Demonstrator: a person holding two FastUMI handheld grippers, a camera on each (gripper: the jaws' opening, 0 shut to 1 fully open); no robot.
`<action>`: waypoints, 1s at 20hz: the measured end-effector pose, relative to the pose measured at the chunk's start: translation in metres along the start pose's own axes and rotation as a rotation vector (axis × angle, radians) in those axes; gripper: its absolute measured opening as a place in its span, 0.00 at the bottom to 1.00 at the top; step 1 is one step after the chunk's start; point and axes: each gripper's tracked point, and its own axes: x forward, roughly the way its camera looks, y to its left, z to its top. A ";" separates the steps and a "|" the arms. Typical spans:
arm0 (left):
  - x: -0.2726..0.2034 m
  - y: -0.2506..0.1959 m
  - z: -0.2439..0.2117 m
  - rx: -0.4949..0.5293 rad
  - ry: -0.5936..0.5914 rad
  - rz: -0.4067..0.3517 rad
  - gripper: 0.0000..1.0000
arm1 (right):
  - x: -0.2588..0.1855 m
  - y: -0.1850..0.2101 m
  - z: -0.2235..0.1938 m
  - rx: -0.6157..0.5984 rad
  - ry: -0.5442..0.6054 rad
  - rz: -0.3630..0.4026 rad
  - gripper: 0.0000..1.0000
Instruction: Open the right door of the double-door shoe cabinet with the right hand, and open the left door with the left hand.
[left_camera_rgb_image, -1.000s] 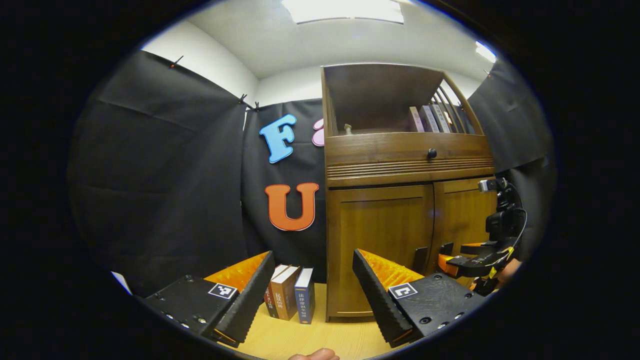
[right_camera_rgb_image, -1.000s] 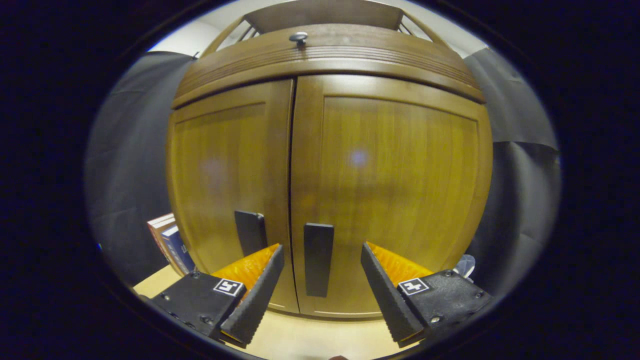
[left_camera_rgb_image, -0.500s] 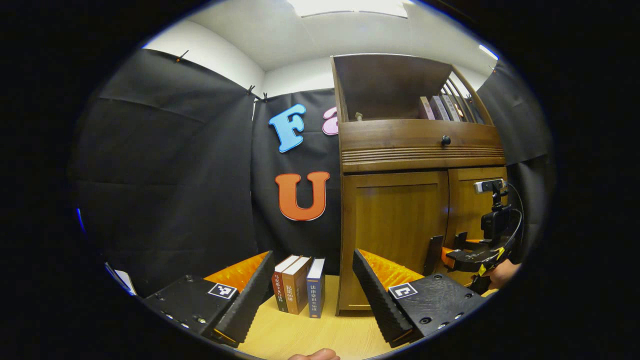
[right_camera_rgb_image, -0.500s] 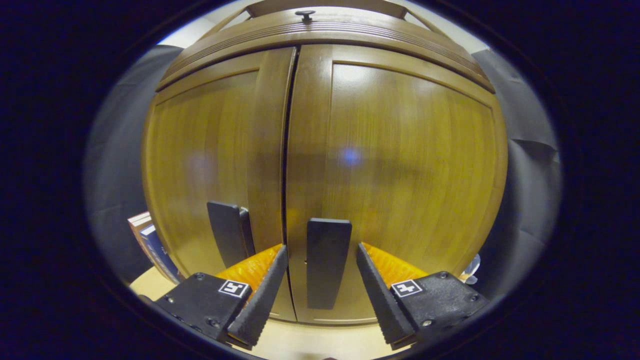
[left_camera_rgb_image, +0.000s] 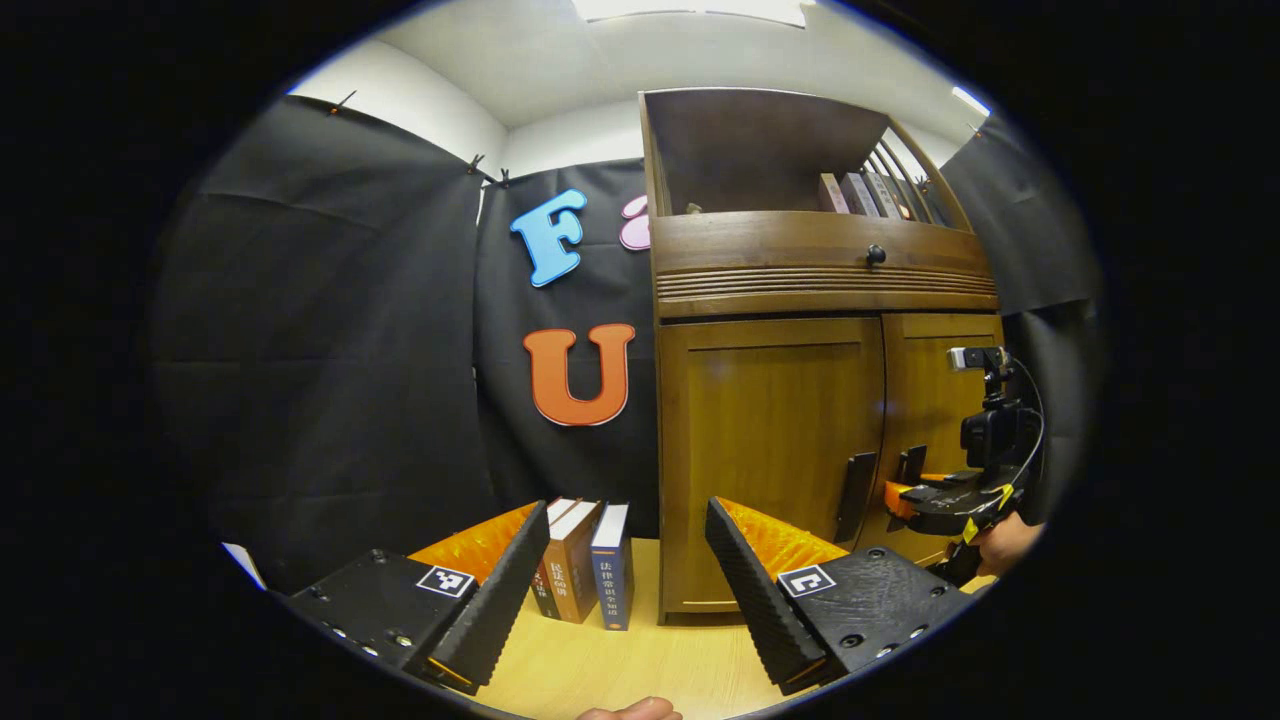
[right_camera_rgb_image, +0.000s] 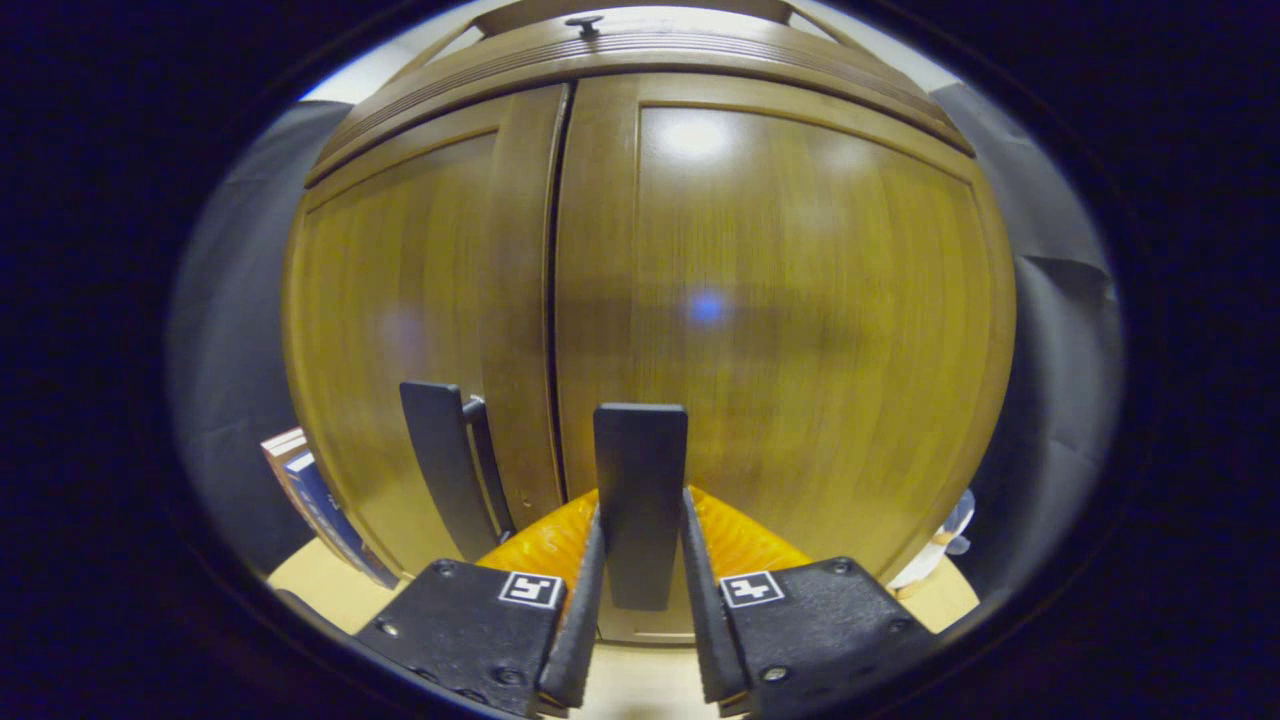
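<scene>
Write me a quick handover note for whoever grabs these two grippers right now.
Right gripper: shut on the right door handle, one finger on each side.
Left gripper: open, holding nothing, back from the cabinet above the tabletop.
Both doors look closed; the left door handle is untouched.
Done: right handle gripped.
Left: pull the right door open, then grip and open the left door.
</scene>
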 end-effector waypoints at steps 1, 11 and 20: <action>0.004 -0.005 0.001 0.002 -0.001 -0.013 0.94 | 0.000 0.001 -0.001 -0.002 0.004 -0.002 0.38; 0.033 -0.057 0.006 -0.018 0.016 -0.151 0.94 | -0.027 -0.002 -0.006 0.037 0.052 0.022 0.27; 0.033 -0.103 0.018 -0.011 0.000 -0.184 0.94 | -0.098 -0.022 -0.023 0.026 0.053 0.073 0.26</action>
